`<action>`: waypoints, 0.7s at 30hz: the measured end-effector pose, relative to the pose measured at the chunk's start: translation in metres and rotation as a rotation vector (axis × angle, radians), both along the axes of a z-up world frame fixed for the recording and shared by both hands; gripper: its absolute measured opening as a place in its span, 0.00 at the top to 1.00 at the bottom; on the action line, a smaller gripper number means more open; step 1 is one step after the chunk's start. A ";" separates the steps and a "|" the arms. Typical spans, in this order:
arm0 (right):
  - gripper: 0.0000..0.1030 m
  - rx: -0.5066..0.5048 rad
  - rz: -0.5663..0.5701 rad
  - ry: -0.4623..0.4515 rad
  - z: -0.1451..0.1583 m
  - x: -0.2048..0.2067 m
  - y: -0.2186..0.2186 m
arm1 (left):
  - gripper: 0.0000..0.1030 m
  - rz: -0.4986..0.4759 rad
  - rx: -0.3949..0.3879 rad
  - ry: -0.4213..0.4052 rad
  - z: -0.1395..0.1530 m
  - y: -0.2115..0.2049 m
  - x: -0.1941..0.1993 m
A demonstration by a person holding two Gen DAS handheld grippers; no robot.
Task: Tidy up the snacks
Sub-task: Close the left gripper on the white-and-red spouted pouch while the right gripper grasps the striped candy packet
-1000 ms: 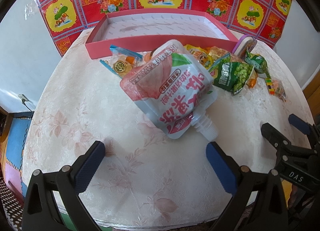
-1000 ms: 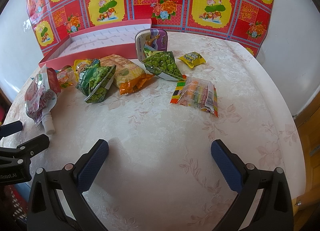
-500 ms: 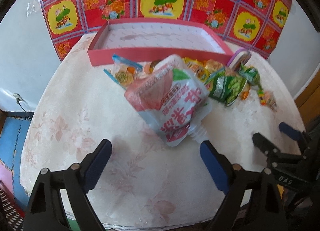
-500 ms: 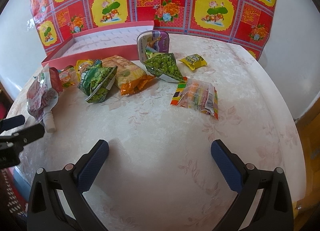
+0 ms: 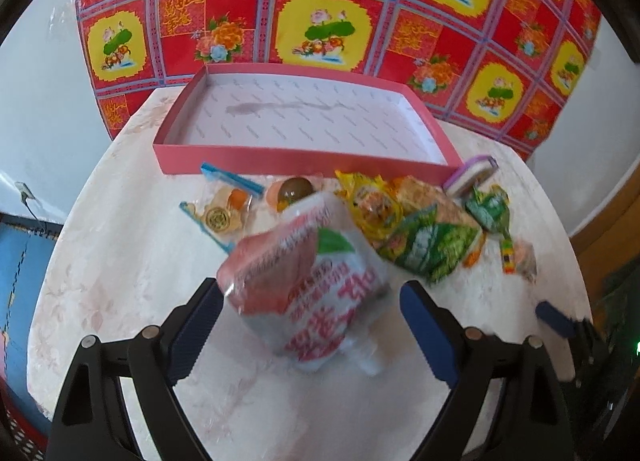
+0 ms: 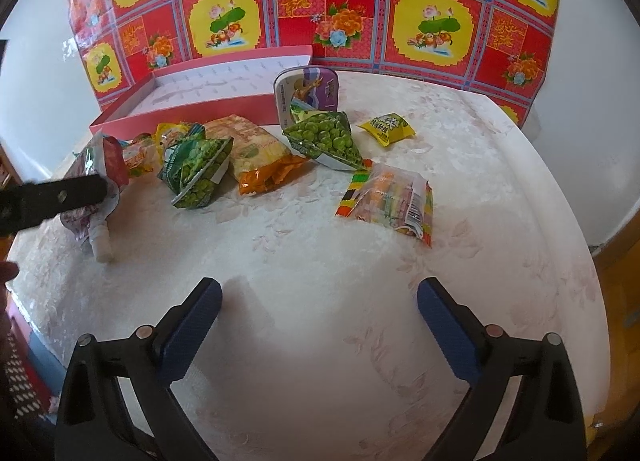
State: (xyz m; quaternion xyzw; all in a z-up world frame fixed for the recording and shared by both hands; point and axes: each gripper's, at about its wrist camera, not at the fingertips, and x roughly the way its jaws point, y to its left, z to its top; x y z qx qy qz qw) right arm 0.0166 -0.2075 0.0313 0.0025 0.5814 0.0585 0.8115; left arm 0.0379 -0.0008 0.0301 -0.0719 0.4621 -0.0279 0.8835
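The right gripper (image 6: pixel 318 325) hangs wide open over bare tablecloth (image 6: pixel 320 261); snack packets lie beyond it, the pink tray (image 6: pixel 180 113) far left.

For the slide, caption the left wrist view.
Open left gripper straddling a pink spouted drink pouch, empty pink tray behind.

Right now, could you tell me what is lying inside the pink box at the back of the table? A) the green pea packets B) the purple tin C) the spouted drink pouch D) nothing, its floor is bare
D: the pink box shows only its bare patterned white floor, while the spouted drink pouch, the green pea packets and the purple tin all sit outside it on the table.
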 end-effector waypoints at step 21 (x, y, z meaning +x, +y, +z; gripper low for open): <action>0.06 0.090 -0.085 -0.033 -0.007 0.032 -0.036 | 0.20 0.036 -0.019 -0.003 -0.012 0.001 0.017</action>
